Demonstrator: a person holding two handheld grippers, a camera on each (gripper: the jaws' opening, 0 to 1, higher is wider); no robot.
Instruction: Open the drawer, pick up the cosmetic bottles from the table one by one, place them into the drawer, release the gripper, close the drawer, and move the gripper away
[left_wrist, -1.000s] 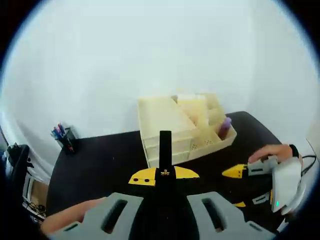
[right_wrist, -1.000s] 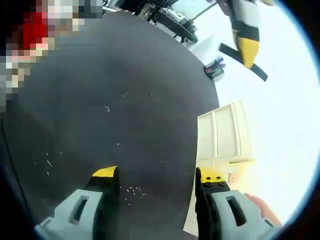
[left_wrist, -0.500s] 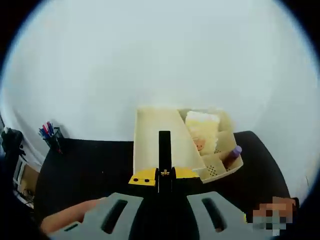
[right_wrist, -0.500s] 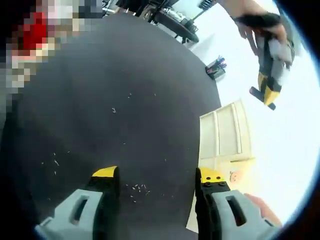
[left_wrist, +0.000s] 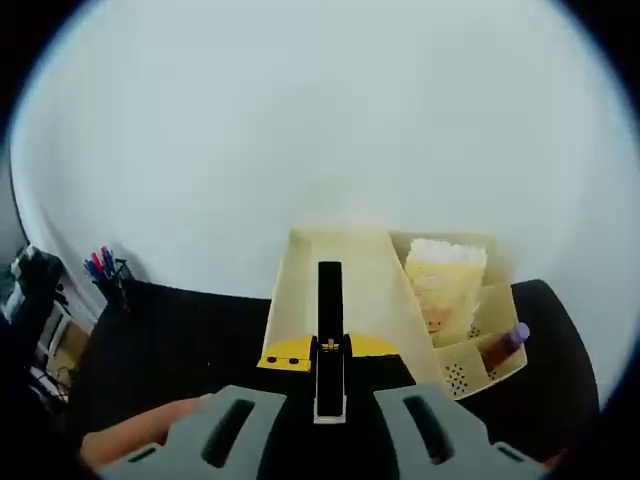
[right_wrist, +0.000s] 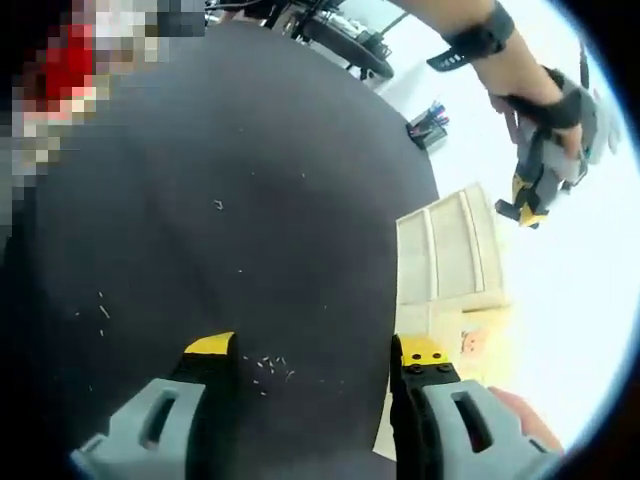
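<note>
Plainly pinched shut on the left claw (left_wrist: 329, 300): yellow tips meeting, nothing visible between them. Hangs high over the cream organiser (left_wrist: 330, 262), looking down on its flat top from above; probably raised that way to pass over the unit rather than to work at its front. Just ahead and to the right, open side compartments, and in the outermost one a purple-capped bottle (left_wrist: 506, 344) standing upright, wedged by the compartment walls. Cannot tell from this angle whether any drawer is pulled out, with the fronts hidden under the top. Farther left, well apart, a pen holder (left_wrist: 108, 274) at the back edge of the black table (left_wrist: 170, 335), against the white wall.

Spread wide on the right claw (right_wrist: 315, 350), gripping nothing, and held low over bare tabletop, likely parked there out of the other one's way. Close between the tips, a scatter of pale specks (right_wrist: 268, 366) on the cloth. Ahead and right, the organiser, with a hand (right_wrist: 548, 105) carrying the left claw above it. Judging by all this: storing done or nearly so, and the drawer worth checking before withdrawing.
</note>
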